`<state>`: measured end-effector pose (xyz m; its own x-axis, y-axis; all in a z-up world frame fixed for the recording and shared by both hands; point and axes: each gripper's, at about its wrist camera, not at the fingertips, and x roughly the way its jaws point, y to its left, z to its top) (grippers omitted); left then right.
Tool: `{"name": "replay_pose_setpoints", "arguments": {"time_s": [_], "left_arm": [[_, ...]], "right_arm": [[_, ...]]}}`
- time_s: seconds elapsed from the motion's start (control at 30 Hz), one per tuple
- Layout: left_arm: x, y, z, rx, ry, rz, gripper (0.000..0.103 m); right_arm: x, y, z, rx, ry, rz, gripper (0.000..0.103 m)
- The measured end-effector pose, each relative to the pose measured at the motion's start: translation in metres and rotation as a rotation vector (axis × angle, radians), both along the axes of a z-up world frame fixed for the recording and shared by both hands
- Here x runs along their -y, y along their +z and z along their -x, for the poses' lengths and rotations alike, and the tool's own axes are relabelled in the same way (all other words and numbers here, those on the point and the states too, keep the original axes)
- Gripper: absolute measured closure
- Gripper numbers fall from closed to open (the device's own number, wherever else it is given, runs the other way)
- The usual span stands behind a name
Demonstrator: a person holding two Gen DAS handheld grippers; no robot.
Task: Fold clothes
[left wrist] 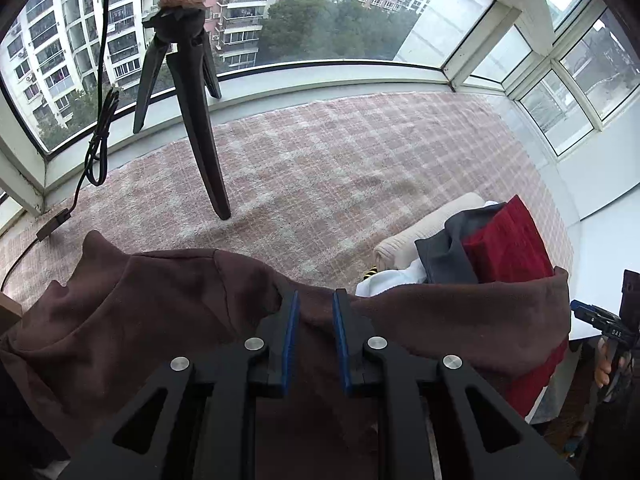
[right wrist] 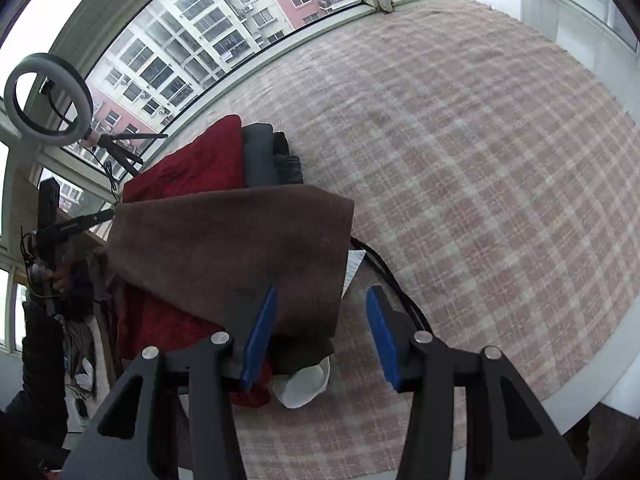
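A brown garment (left wrist: 168,312) fills the lower part of the left wrist view. My left gripper (left wrist: 316,320) stands open by a narrow gap over its upper edge, and the cloth shows slack between the blue pads (left wrist: 291,336). In the right wrist view the same brown garment (right wrist: 232,240) lies folded on a stack of red (right wrist: 192,168) and grey clothes (right wrist: 260,156). My right gripper (right wrist: 320,320) is open wide around its near right corner, with the pads clear of the cloth. Each view catches the other gripper at its edge, held by a hand.
A pink plaid blanket (left wrist: 340,160) covers the surface up to the window sill. A black tripod (left wrist: 192,112) with a loose cable stands at the back left, and a ring light (right wrist: 48,100) stands by the window. Cream (left wrist: 420,232) and white (right wrist: 304,384) clothes lie beside the stack.
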<state>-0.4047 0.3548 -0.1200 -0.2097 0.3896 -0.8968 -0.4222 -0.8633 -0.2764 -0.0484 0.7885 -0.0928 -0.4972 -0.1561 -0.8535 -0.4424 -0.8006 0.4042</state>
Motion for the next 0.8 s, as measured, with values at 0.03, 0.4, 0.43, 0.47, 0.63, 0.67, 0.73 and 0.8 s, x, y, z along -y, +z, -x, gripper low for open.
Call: {"name": "replay_pose_setpoints", "arguments": {"time_s": [0.03,0.4,0.43,0.47,0.63,0.67,0.73,0.8], "left_arm": [[-0.001,0.0,-0.002,0.001,-0.005,0.003,0.087],[-0.001,0.002,-0.005,0.002,-0.012,0.029,0.087],[-0.001,0.002,-0.006,0.002,-0.016,0.028,0.087],[-0.001,0.002,-0.006,0.002,-0.023,0.027,0.087],[0.0,0.003,-0.01,-0.002,-0.057,0.045,0.083],[0.0,0.003,-0.011,-0.006,-0.066,0.051,0.082],[0.002,0.005,-0.011,-0.019,-0.074,0.066,0.081],[0.007,0.008,-0.011,-0.022,-0.065,0.062,0.081]], "right_arm": [[-0.003,-0.003,-0.004,-0.012,-0.015,0.034,0.057],[0.019,0.041,0.0,-0.182,0.094,0.021,0.1],[0.016,0.043,0.0,-0.192,0.087,0.014,0.101],[0.013,0.046,0.0,-0.202,0.079,0.007,0.101],[0.017,0.034,0.007,-0.03,0.126,-0.212,0.086],[0.023,0.032,0.007,-0.005,0.148,-0.253,0.084],[0.04,0.034,0.006,-0.022,0.214,-0.279,0.084],[0.066,0.044,0.015,-0.046,0.291,-0.345,0.074]]}}
